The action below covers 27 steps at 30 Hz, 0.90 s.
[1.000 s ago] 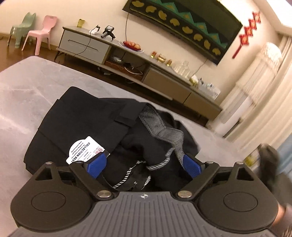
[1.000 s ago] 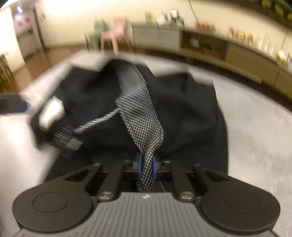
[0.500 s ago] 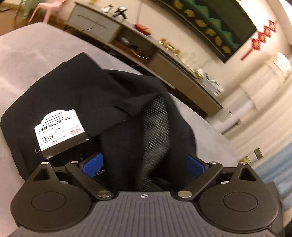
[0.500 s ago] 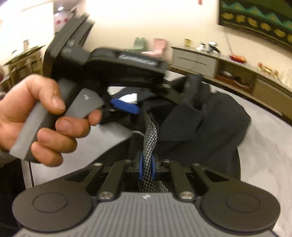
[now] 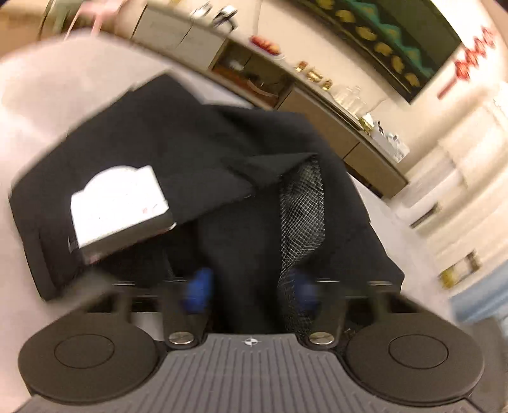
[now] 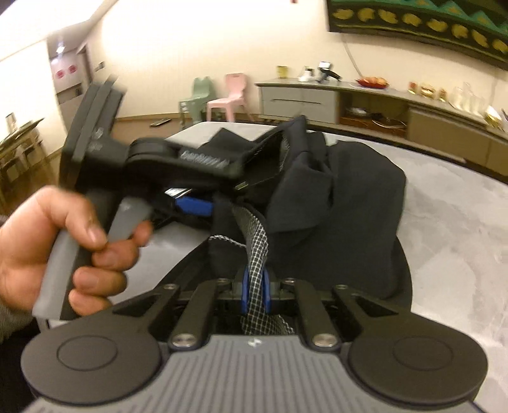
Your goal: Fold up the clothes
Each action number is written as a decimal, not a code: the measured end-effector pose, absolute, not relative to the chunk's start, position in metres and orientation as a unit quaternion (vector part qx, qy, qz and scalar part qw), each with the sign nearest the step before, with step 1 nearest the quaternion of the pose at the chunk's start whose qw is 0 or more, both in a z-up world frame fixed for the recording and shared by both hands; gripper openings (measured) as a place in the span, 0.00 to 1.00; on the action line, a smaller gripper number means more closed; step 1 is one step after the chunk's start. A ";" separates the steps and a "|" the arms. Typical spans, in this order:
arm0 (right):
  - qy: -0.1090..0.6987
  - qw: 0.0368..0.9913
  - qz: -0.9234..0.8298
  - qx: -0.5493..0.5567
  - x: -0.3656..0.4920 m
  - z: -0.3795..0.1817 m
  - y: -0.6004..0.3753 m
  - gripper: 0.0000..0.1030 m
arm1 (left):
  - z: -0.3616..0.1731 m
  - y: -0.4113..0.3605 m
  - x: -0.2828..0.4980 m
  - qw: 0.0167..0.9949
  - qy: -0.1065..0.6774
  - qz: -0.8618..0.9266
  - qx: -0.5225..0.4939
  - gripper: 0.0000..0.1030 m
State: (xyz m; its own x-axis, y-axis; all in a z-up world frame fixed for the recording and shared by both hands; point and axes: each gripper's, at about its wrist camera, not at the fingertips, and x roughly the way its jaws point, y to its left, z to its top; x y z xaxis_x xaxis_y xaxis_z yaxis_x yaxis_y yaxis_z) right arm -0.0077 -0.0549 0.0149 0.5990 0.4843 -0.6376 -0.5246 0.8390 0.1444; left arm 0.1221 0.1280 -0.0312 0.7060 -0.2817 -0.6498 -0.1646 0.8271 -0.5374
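Observation:
A black garment (image 5: 158, 143) with a white hang tag (image 5: 117, 203) and a checked mesh lining (image 5: 301, 216) lies bunched on the grey table (image 5: 47, 95). My left gripper (image 5: 250, 286) is closing its jaws, and a thick fold of the black cloth fills the gap between the blue pads. In the right wrist view a hand (image 6: 47, 241) holds that left gripper, whose blue pad (image 6: 193, 205) sits against the garment (image 6: 349, 197). My right gripper (image 6: 255, 286) is shut on a strip of the mesh lining (image 6: 257, 241).
A long low cabinet (image 6: 317, 98) with small items on top runs along the far wall, under a dark wall hanging (image 6: 412, 19). A pink chair (image 6: 228, 95) and a green chair (image 6: 197, 95) stand beside it. The grey table (image 6: 460, 222) stretches to the right.
The left gripper sank onto the garment and its jaws came together around a fold of black cloth. The right gripper swung sideways with the mesh lining, then held still.

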 end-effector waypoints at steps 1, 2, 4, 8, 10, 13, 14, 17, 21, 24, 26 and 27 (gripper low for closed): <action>0.351 0.892 0.284 -0.026 -0.005 0.014 -0.053 0.09 | -0.032 0.129 0.122 0.875 0.383 -0.034 -0.293 0.19; 0.354 0.889 0.289 -0.027 -0.001 0.012 -0.050 0.09 | -0.032 0.129 0.122 0.875 0.383 -0.036 -0.293 0.15; 0.355 0.884 0.301 -0.032 -0.003 0.011 -0.044 0.10 | -0.029 0.129 0.119 0.875 0.381 -0.036 -0.295 0.15; 0.350 0.883 0.310 -0.038 -0.002 0.015 -0.041 0.10 | -0.034 0.116 0.122 0.874 0.393 -0.059 -0.280 0.17; 0.351 0.881 0.314 -0.040 -0.001 0.014 -0.039 0.10 | -0.039 0.111 0.124 0.874 0.397 -0.067 -0.272 0.17; 0.354 0.879 0.317 -0.042 -0.005 0.016 -0.038 0.10 | -0.029 0.118 0.117 0.884 0.373 -0.071 -0.272 0.02; 0.350 0.881 0.317 -0.036 -0.003 0.019 -0.042 0.11 | -0.014 0.132 0.108 0.893 0.346 -0.064 -0.282 0.01; 0.321 0.895 0.309 0.005 0.002 0.036 -0.065 0.40 | 0.040 0.188 0.075 0.919 0.240 -0.032 -0.312 0.01; 0.277 0.917 0.268 0.101 0.033 0.066 -0.106 0.64 | 0.083 0.260 0.041 0.927 0.140 0.034 -0.345 0.01; 0.312 0.915 0.219 0.131 0.089 0.059 -0.102 0.83 | 0.057 0.277 0.050 0.913 0.174 0.063 -0.364 0.01; 0.349 0.908 0.188 0.135 0.134 0.043 -0.088 0.83 | 0.034 0.277 0.063 0.899 0.210 0.058 -0.380 0.01; 0.365 0.904 0.176 0.135 0.154 0.034 -0.077 0.83 | 0.026 0.275 0.069 0.895 0.223 0.050 -0.384 0.01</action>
